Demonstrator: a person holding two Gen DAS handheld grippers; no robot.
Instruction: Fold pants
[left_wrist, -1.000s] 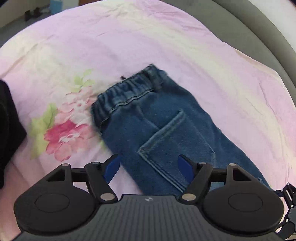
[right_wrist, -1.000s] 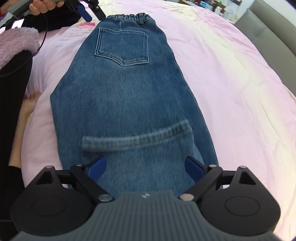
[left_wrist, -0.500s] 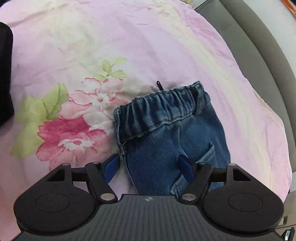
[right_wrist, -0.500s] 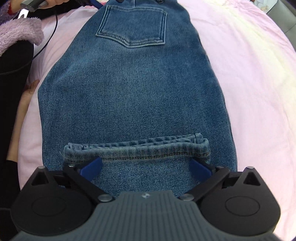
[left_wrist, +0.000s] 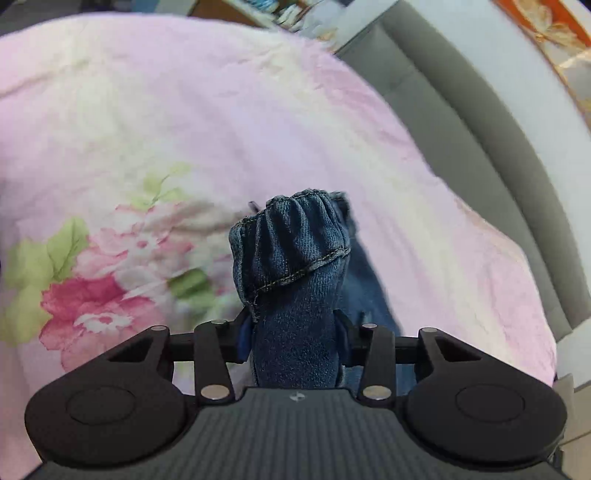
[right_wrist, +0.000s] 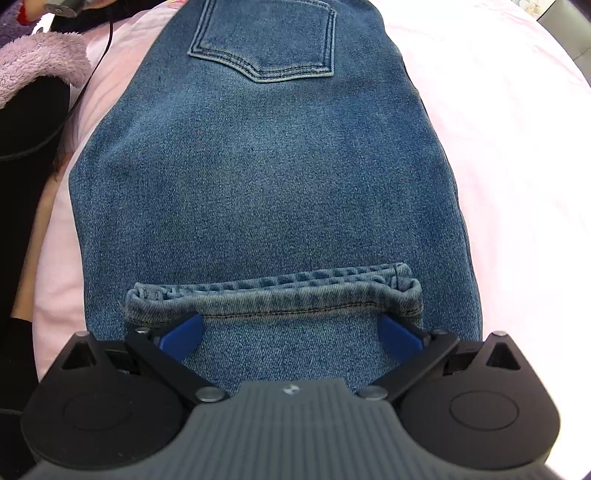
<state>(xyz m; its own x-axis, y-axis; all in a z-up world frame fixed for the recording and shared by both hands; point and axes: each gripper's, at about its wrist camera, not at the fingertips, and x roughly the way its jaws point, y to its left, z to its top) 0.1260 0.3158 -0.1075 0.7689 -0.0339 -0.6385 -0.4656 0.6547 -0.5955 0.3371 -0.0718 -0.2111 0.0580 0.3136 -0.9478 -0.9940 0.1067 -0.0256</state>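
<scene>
Blue denim pants (right_wrist: 266, 166) lie flat on the bed, back pocket (right_wrist: 266, 44) facing up at the far end. The leg hem (right_wrist: 273, 295) is folded back onto the leg. My right gripper (right_wrist: 291, 332) stands wide open just short of that hem, a blue pad at either end of it, neither pressing. In the left wrist view the elastic waistband (left_wrist: 291, 251) is bunched into an upright wad between the fingers. My left gripper (left_wrist: 293, 332) is closing, and its pads squeeze the denim from both sides.
A pink bedspread (left_wrist: 184, 129) with a flower print (left_wrist: 92, 310) covers the bed. A grey padded edge (left_wrist: 480, 147) runs along the right. A fluffy purple sleeve (right_wrist: 40, 62), black clothing (right_wrist: 26, 147) and a thin cable (right_wrist: 88, 85) lie left of the pants.
My left gripper went from open above the waistband to clamped on it, gathering the denim into a wad. The right gripper came down close over the folded hem with its jaws spread wider.
</scene>
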